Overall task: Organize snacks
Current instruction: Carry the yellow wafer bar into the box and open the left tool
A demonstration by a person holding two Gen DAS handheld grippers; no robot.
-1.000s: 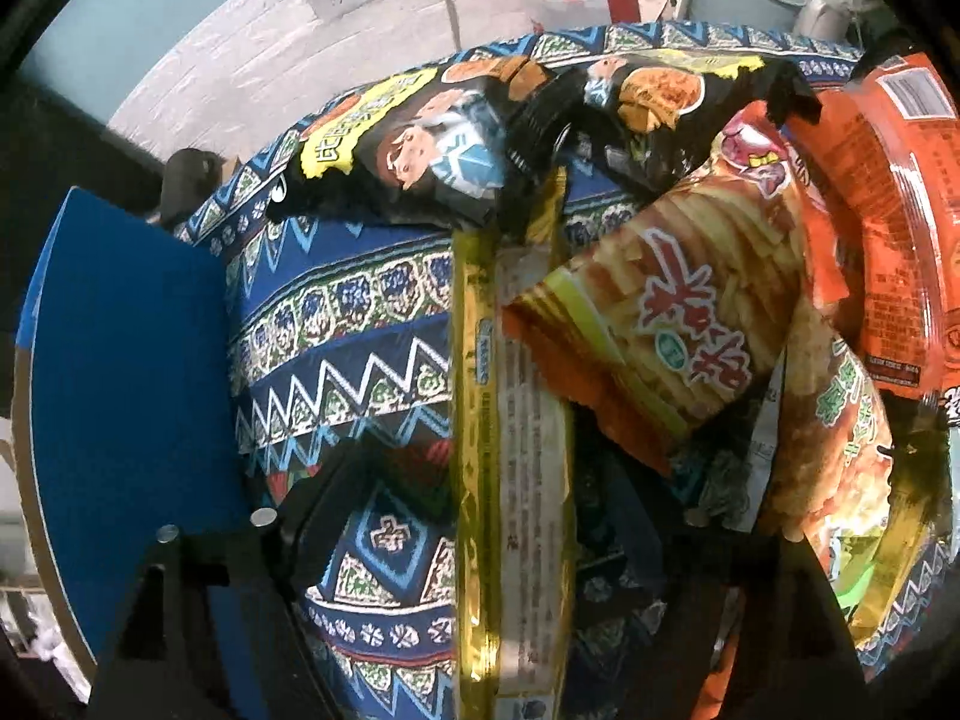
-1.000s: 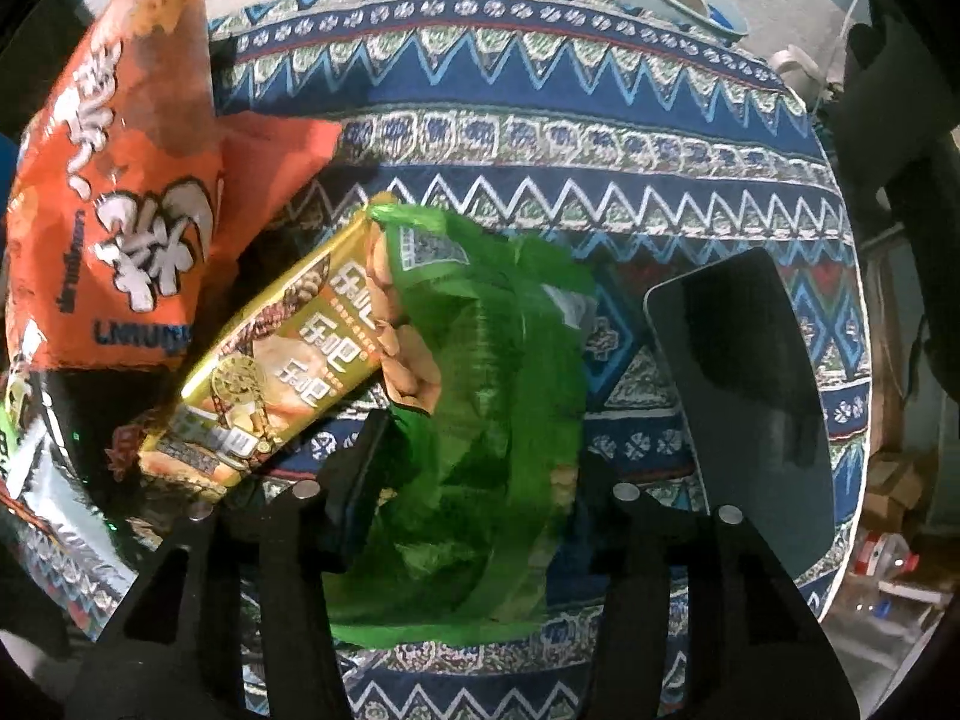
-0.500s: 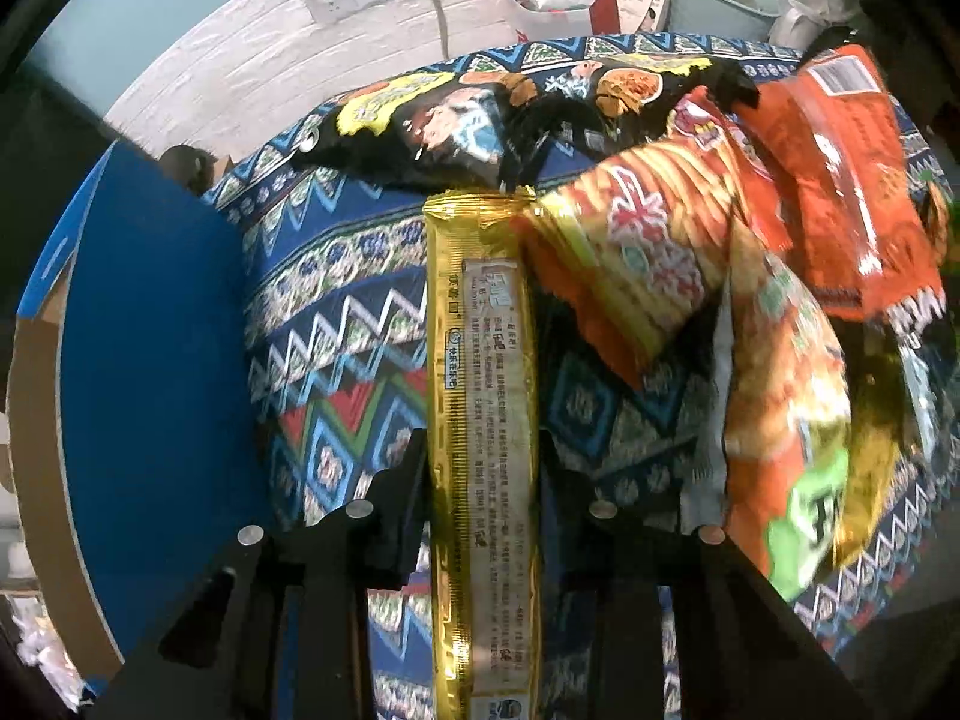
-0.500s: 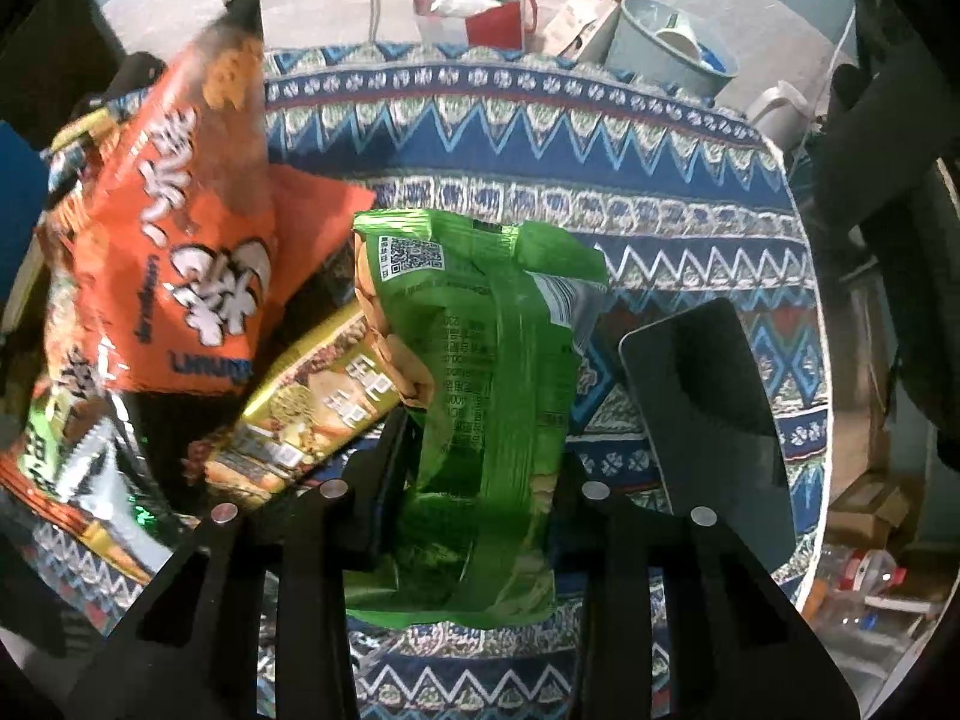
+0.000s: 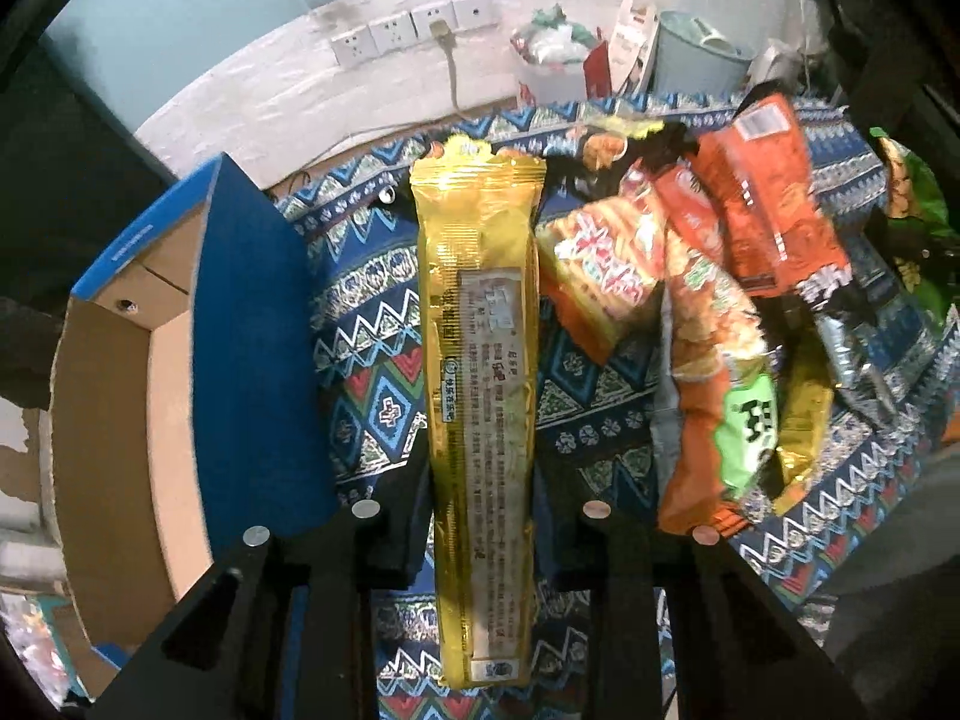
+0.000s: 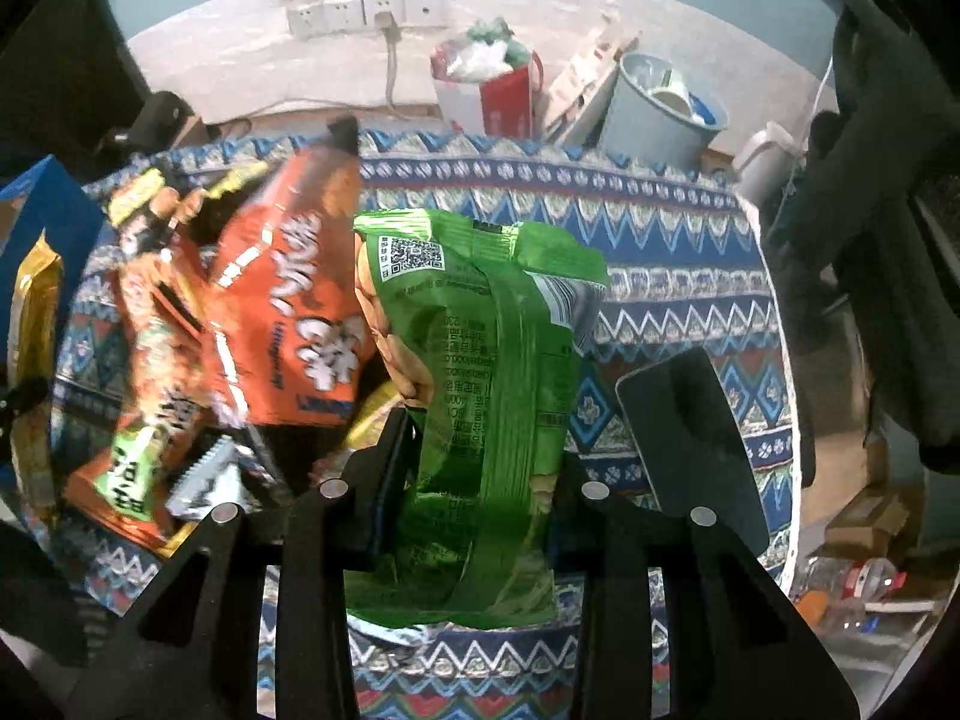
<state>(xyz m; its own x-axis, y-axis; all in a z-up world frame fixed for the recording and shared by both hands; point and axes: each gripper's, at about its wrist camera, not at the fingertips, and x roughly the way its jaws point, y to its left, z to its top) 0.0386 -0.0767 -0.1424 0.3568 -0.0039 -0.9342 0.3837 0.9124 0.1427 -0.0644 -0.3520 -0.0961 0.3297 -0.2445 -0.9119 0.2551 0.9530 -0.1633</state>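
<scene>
Left tool (image 5: 483, 516) is closing on one long gold packet (image 5: 480, 324), pads pressing both its edges, and the packet stands up clear of the patterned cloth on the worktop (image 5: 372, 360). Right tool (image 6: 480, 468) is clamped on one green bag (image 6: 480, 372), QR code at its top, held above the cloth too. So that's two snacks in the air, one per tool.

Down on the cloth sits the pile: one big orange bag (image 6: 288, 312) with white lettering, one orange-and-green chip bag (image 5: 708, 372) and one smaller orange crisp bag (image 5: 600, 276) lying overlapped, plus a dark packet (image 5: 606, 147) at the far edge. More wrappers are tucked under them, too jumbled to count.

One blue-sided cardboard box (image 5: 180, 360) stands open just left of the gold packet. One dark phone (image 6: 690, 432) lies flat right of the green bag. Four wall sockets (image 5: 414, 30) line the back wall, one with a plug in.
</scene>
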